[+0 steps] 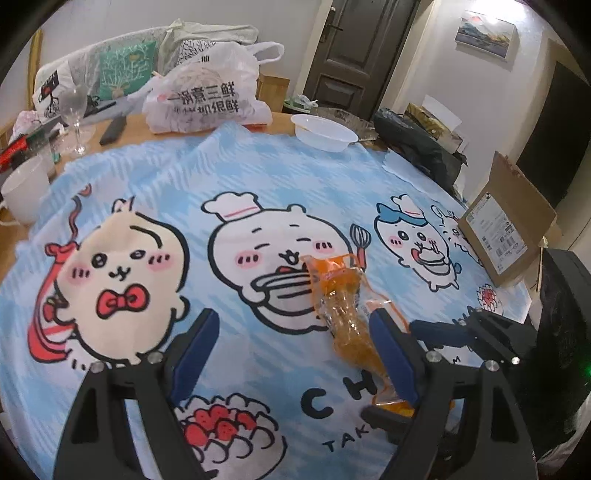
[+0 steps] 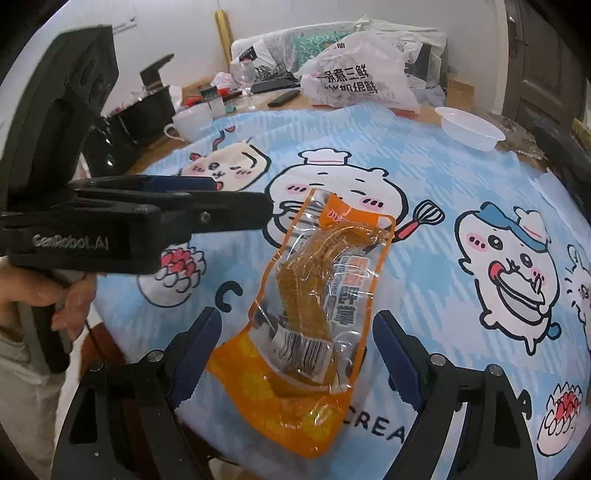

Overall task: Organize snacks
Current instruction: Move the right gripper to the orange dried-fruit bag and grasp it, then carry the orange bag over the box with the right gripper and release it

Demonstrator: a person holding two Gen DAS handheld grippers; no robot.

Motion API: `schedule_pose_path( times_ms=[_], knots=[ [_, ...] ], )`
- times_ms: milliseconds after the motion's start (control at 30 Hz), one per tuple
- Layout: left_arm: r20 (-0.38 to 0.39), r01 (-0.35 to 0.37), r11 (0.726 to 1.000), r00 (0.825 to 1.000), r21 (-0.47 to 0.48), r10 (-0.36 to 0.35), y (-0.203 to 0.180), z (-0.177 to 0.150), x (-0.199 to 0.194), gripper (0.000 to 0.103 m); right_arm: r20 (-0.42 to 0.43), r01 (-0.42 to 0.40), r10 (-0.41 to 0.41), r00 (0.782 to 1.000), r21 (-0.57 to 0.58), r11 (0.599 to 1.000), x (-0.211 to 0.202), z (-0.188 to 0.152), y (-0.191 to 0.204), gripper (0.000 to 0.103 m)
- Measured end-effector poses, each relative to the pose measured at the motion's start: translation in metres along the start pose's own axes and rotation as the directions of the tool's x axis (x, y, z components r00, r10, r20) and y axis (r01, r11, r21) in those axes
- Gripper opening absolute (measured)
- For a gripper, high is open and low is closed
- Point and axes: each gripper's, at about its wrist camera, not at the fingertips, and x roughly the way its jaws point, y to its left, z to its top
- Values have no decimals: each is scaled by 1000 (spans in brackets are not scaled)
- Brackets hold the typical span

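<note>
You're looking at two fisheye views w/ heavy barrel distortion: straight edges bow, black vignette fills the corners. Light is indoor, fairly dim, cool-toned. Brightest source is up top right in the left wrist view, blowing out the white wall (image 1: 491, 7) near the framed landscape picture (image 1: 484, 32). Shadows on the light-blue cartoon-print tablecloth (image 1: 229, 173) are soft, no hard edges. Glare streaks sit on the clear-and-orange plastic snack pouch (image 2: 314, 295), so you can read its print only partly. Centre is reasonably sharp; rims go soft and smeared, e.g. the dark panelled door (image 2: 532, 55). Near black gripper bodies are dark, low detail. Slight noise overall.
</note>
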Motion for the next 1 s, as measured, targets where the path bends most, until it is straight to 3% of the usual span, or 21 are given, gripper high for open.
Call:
schedule_pose_path(
  times_ms=[133, 300, 467, 567, 733, 933, 1000],
  knots=[
    [0, 14, 1000, 1000, 2, -14, -3, -2, 2, 81, -10, 31, -31, 999, 9, 999, 8, 0, 1, 76],
    [-1, 25, 1000, 1000, -4, -25, -4, -2, 3, 81, -6, 86, -86, 996, -11, 996, 5, -4, -7, 61],
    [-4, 40, 999, 999, 5, -40, -11, -1, 4, 81, -1, 103, -103, 995, -57, 993, -5, -8, -19, 56],
    [-4, 57, 998, 998, 10, -57, -16, 1, 5, 81, 12, 89, -88, 996, -85, 992, -12, -7, -20, 45],
    [-4, 83, 996, 997, 21, -83, -26, 2, 3, 81, 23, 81, -79, 997, -86, 993, -23, -6, -22, 44],
    [26, 165, 986, 986, 19, -166, -39, 10, -10, 80, 77, 28, -22, 997, -82, 996, -47, 0, -19, 43],
    [40, 192, 981, 980, 27, -193, -46, 13, -17, 67, 108, -4, 13, 994, -80, 997, -60, 4, -17, 43]
  ],
)
